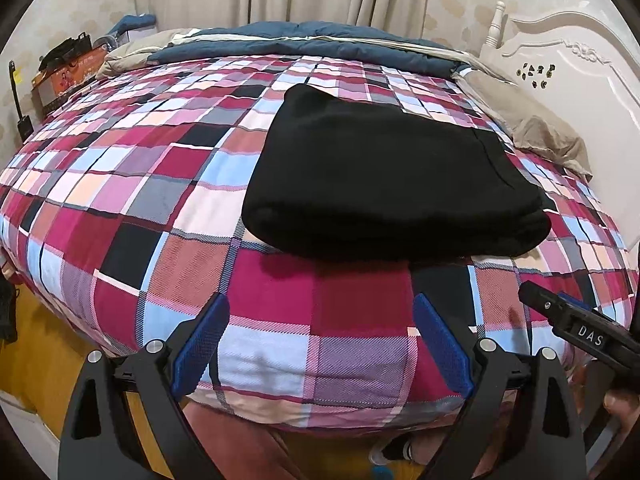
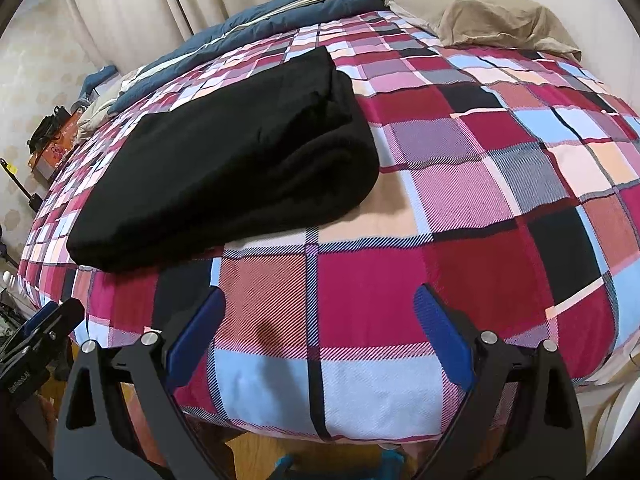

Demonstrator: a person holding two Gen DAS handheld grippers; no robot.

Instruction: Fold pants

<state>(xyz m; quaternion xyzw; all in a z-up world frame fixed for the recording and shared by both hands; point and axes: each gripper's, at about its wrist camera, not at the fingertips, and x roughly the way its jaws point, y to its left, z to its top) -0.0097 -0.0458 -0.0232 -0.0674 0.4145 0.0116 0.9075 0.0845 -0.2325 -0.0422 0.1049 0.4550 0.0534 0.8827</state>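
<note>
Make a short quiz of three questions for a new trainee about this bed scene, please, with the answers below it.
1. True or false: the black pants lie in a folded stack on the plaid bed cover.
2. Multiple choice: the left hand-held gripper is (A) shut on the pants, (B) open and empty near the bed's edge, (C) resting on the beige pillow.
3. Fill in: the right hand-held gripper holds ____.

Key
1. True. The pants are folded into a thick stack.
2. B. Its jaws stand apart with only the cover between them.
3. Nothing. Its jaws are open and the pants lie apart from it.
</note>
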